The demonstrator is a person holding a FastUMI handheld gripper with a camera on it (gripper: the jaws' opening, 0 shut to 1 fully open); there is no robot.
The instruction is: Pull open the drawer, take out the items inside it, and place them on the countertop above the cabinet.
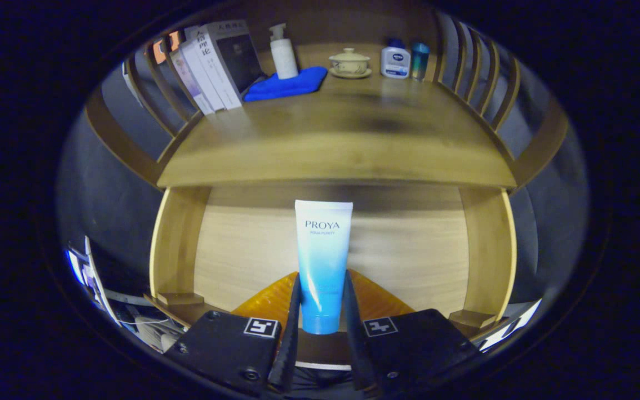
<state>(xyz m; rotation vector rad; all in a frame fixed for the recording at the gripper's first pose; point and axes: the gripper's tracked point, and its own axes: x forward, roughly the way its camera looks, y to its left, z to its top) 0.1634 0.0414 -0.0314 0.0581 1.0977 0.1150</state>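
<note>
A white-to-blue cosmetic tube (323, 261) stands cap-down between my fingers, and the gripper (320, 311) is shut on its lower part. The tube hangs over the open wooden drawer (409, 255), whose light floor shows behind it. The drawer's side walls run left and right of the fingers. Just beyond the tube's top lies the cabinet's wooden countertop (342, 150).
At the back of the countertop stand several books (214, 66), a white pump bottle (283, 53) on a blue cloth (289, 84), a lidded ceramic cup (349, 62) and two small bottles (404, 60). Curved wooden slats (481, 78) rail both sides.
</note>
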